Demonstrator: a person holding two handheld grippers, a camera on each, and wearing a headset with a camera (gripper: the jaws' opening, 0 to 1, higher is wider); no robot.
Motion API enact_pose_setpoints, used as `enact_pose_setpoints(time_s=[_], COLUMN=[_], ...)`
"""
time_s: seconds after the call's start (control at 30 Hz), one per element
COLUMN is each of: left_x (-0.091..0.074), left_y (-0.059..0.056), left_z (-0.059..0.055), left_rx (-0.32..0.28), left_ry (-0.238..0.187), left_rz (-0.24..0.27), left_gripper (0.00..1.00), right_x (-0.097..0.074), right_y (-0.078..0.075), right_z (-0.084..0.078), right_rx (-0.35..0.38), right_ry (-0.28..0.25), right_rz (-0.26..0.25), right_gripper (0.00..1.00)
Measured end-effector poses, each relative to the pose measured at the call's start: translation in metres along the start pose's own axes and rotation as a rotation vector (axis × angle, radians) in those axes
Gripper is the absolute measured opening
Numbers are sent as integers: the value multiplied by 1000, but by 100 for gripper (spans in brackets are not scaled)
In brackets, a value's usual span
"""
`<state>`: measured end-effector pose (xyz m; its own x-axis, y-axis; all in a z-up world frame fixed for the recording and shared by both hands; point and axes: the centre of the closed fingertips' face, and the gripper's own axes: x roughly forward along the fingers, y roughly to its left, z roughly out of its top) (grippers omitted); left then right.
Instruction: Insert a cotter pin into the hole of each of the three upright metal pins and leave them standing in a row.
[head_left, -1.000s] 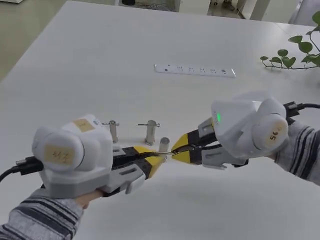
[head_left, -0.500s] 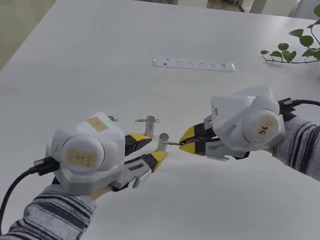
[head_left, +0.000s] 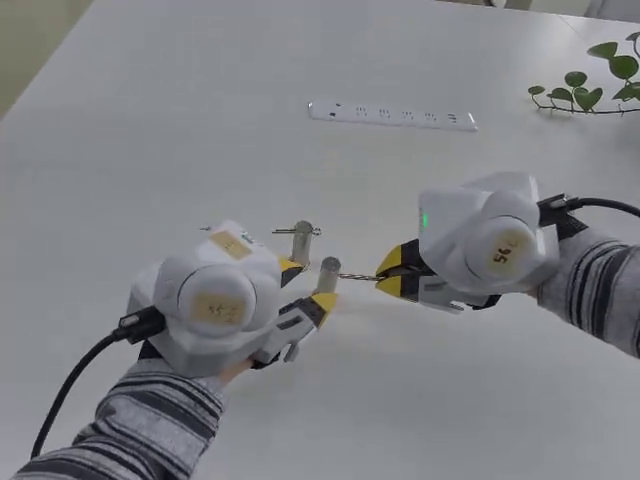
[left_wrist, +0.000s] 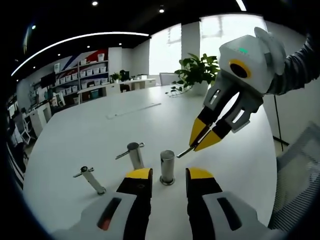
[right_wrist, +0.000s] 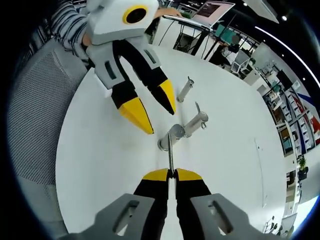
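Observation:
Three upright metal pins stand in a row on the white table. The middle pin (head_left: 302, 238) (left_wrist: 134, 154) and the far-left pin (left_wrist: 92, 179) each carry a cotter pin through the top. The nearest pin (head_left: 328, 271) (left_wrist: 167, 166) (right_wrist: 172, 136) has none through it. My left gripper (head_left: 308, 285) (left_wrist: 169, 175) is open, its jaws on either side of this pin without touching it. My right gripper (head_left: 392, 273) (right_wrist: 171, 174) is shut on a cotter pin (head_left: 358, 277) (right_wrist: 170, 152), whose tip reaches the nearest pin's top.
A white power strip (head_left: 390, 114) lies farther back on the table. A trailing plant (head_left: 590, 88) hangs in at the far right. A black cable (head_left: 75, 385) runs from the left gripper toward the near edge.
The left gripper's jaws have spread apart beside the nearest pin. The right gripper keeps the cotter pin at that pin's top. The head camera has shifted.

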<state>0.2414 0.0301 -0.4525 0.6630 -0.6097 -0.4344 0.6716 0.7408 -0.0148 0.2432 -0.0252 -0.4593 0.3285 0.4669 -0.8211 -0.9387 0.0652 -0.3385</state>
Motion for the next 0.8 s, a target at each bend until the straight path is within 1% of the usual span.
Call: enact_pose_setpoints(time_s=[0.13,0.2,0.27,0.33,0.4,0.47,0.53,0.67,0.8], left_x=[8,11,13,16,20,24,28,33,36], left_y=[2,2,4,4,3,2,1,-1,0], left_z=[-8,-9,-10,-8,-7,-7,-10,-15,-19], left_rx=[3,2,1,-12,-9,1,11,3,-9], left_ry=[27,32,36,30,26,27,40,55,68], left_rz=[11,13,21,20,22,23,25,24,26], left_gripper=[23,23,23,22,22,21,21,18,15], right_x=[3,4,5,5,5,5,4,3,1], right_y=[-2,-2,-3,-4,-6,-7,-8,-9,-12], right_z=[-4,-5,-7,-8,-8,-7,-7,-6,-4], right_rx=[4,5,9,5,-2,-7,-15,-31,-34], right_ry=[19,23,29,35,39,38,39,42,37], right_rz=[2,4,5,5,1,-2,-6,0,-7], right_gripper=[0,0,0,0,0,0,0,0,0])
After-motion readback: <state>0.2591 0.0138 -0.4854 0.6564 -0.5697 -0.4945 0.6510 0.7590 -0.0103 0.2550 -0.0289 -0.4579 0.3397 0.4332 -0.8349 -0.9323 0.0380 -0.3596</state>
